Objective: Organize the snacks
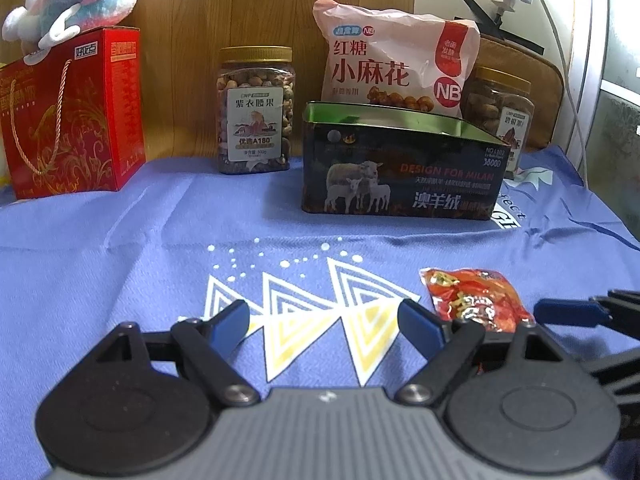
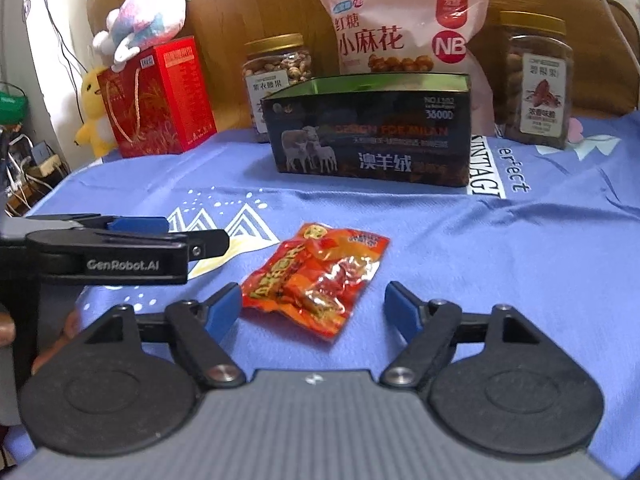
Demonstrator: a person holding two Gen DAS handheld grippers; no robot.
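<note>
A red-orange snack packet (image 2: 316, 280) lies flat on the blue cloth; it also shows in the left wrist view (image 1: 476, 300). My right gripper (image 2: 314, 312) is open, its blue pads on either side of the packet's near end, just above the cloth. My left gripper (image 1: 324, 324) is open and empty over the cloth, left of the packet; it shows from the side in the right wrist view (image 2: 160, 236). An open dark tin box with sheep printed on it (image 2: 372, 136) stands behind the packet; it also shows in the left wrist view (image 1: 400, 164).
Along the back stand a red gift box (image 2: 160, 100) with a plush toy (image 2: 144, 20) on top, a nut jar (image 1: 256, 112), a pink snack bag (image 2: 404, 20) and a second jar (image 2: 536, 80). Cables hang at the left and right edges.
</note>
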